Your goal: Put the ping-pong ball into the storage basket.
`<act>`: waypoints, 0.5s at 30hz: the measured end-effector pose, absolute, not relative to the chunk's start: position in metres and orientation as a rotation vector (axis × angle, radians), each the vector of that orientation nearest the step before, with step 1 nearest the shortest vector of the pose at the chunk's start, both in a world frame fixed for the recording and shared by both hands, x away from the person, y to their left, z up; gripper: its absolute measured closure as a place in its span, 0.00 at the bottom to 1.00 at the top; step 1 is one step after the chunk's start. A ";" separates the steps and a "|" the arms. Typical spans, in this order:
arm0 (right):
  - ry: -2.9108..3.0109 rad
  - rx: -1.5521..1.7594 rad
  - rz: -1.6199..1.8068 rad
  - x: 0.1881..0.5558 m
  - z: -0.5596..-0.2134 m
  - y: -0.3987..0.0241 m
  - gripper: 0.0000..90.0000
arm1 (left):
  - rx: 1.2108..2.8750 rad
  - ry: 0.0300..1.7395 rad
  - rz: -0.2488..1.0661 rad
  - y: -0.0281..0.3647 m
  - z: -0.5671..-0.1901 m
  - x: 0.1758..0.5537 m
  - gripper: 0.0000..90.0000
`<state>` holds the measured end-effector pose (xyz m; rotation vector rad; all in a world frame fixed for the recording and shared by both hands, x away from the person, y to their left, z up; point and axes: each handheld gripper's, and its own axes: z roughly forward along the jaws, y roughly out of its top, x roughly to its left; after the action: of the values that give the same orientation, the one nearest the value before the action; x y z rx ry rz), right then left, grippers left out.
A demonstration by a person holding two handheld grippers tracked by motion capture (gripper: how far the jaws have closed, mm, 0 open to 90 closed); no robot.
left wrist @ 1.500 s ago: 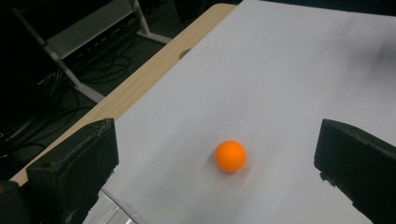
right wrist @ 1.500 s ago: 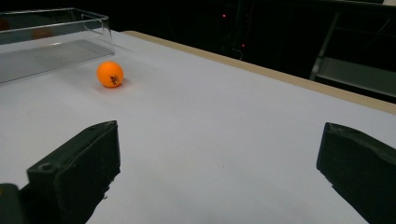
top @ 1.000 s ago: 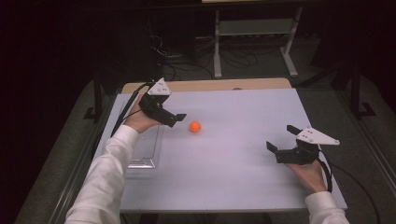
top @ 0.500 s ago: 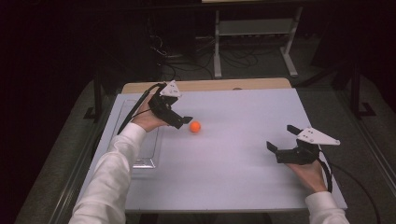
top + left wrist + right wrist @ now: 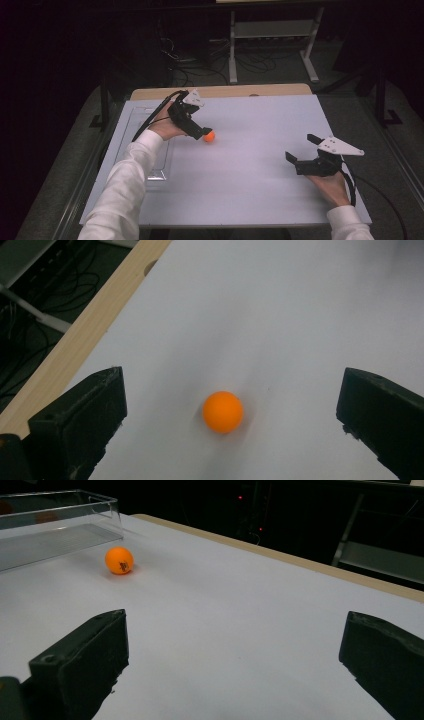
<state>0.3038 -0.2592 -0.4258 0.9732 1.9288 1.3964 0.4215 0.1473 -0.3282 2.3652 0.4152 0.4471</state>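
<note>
Left gripper view: orange ball (image 5: 223, 412) low in the frame's middle on the white table (image 5: 300, 315), between spread fingers (image 5: 80, 420) of the left gripper (image 5: 232, 440), apparently lined up for grabbing; right gripper (image 5: 306, 156) idle at lower right, fingers likewise spread, pinching nothing.

This is looking like a lab or a test room, not a home. A plain white board (image 5: 250, 175) is lying on a wooden table (image 5: 225, 91), and the room around it is staying dark. Behind the table's far edge, black cables (image 5: 192, 65) are lying in a heap on the floor. A metal stand (image 5: 270, 35) with a shelf is standing there too.
</note>
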 end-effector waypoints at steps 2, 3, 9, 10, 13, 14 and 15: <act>1.930 0.974 1.397 0.304 -0.426 -0.259 0.00 | 2.372 0.411 0.438 0.144 -0.329 0.423 0.00; 1.931 0.974 1.396 0.304 -0.426 -0.259 0.00 | 2.372 0.411 0.438 0.144 -0.329 0.423 0.00; 1.930 0.975 1.396 0.304 -0.426 -0.259 0.00 | 2.399 0.402 0.432 0.142 -0.332 0.425 0.00; 1.930 0.975 1.396 0.304 -0.426 -0.259 0.00 | 2.406 0.398 0.432 0.141 -0.332 0.426 0.00; 1.929 0.976 1.397 0.304 -0.426 -0.259 0.00 | 2.410 0.401 0.428 0.140 -0.333 0.428 0.00; 1.929 0.976 1.398 0.304 -0.426 -0.259 0.00 | 2.415 0.398 0.428 0.139 -0.333 0.428 0.00; 1.932 0.976 1.396 0.304 -0.426 -0.259 0.00 | 2.423 0.393 0.425 0.138 -0.334 0.429 0.00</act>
<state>0.3035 -0.2589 -0.4256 0.9763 1.9323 1.3956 0.4294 0.1380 -0.3341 2.4234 0.3927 0.4251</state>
